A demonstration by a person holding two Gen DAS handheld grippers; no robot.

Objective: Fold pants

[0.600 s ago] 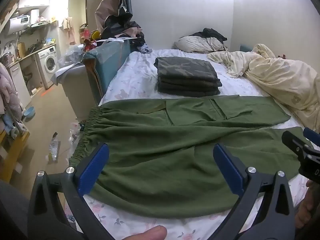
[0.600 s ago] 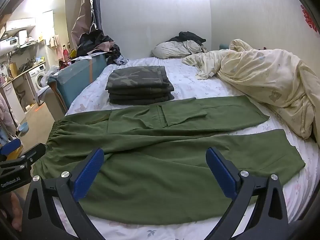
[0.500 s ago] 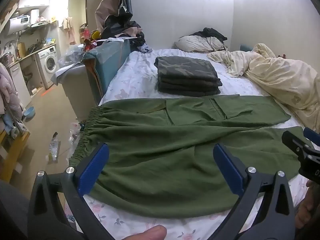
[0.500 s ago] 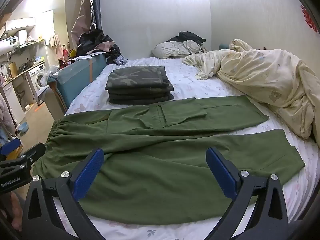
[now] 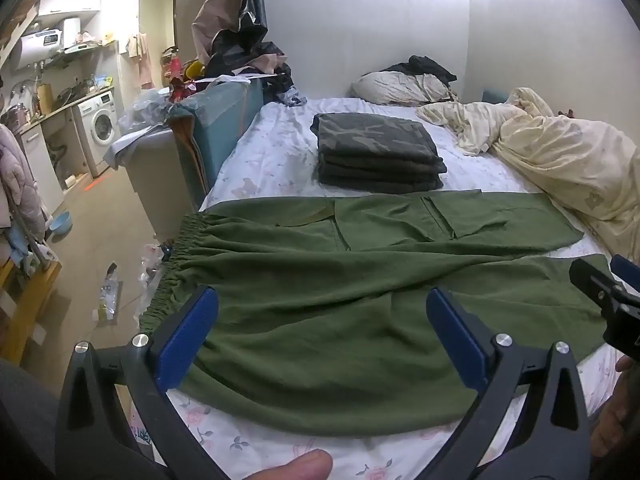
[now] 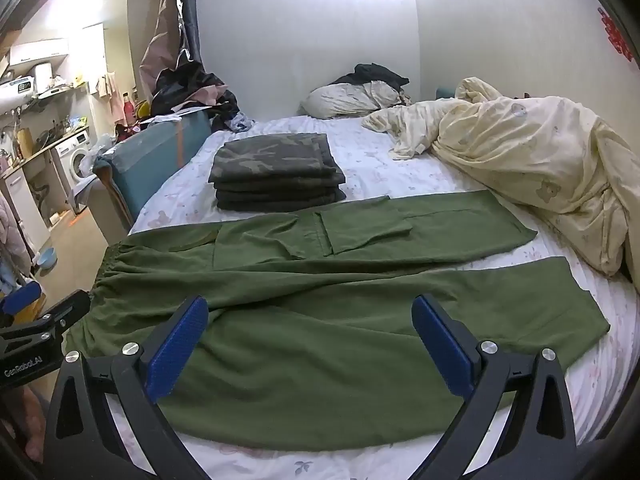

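Green pants (image 5: 360,280) lie spread flat across the bed, elastic waistband at the left edge, two legs running right; they also show in the right wrist view (image 6: 340,292). My left gripper (image 5: 320,332) is open and empty, held above the near leg close to the waistband. My right gripper (image 6: 310,340) is open and empty above the near leg, further right. Each gripper's tip shows at the edge of the other's view.
A stack of folded camouflage and dark pants (image 5: 376,156) sits behind the green pants. A crumpled cream duvet (image 6: 540,168) fills the bed's right side. A pillow with dark clothes (image 6: 352,92) lies at the head. A teal box (image 5: 216,128) stands left of the bed.
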